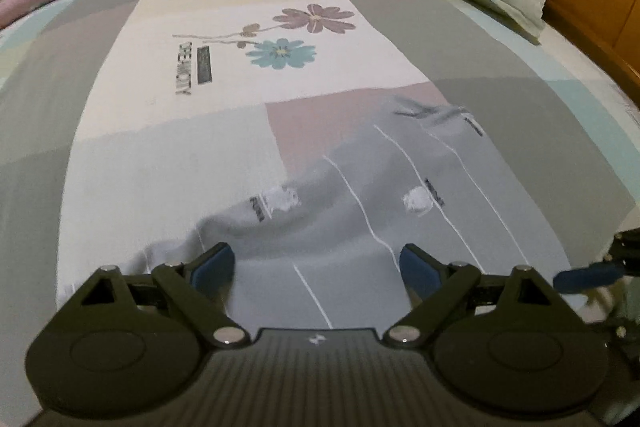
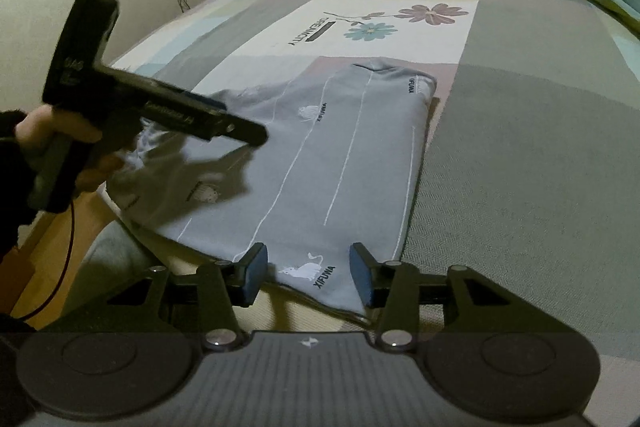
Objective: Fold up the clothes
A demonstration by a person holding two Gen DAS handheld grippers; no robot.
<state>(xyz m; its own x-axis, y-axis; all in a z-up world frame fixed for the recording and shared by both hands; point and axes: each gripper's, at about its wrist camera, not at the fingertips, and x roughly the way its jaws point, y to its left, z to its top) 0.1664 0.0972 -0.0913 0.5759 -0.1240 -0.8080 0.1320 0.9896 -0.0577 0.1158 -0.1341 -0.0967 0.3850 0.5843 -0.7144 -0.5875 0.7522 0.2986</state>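
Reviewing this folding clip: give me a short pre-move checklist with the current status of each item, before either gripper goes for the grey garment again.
1. Grey garment lies on the bed sheet, partly folded: ok.
2. Garment's far-left part flat: not ok, it looks bunched.
3. Right gripper open, near corner between its fingers, pads not pressing: ok.
4. Left gripper open and empty over the garment: ok.
5. Grippers apart from each other: ok.
6. Near edge layers aligned: cannot tell.

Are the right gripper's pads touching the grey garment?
Apart. The right wrist view shows the right gripper open, each blue pad standing clear of the grey garment corner lying between them.
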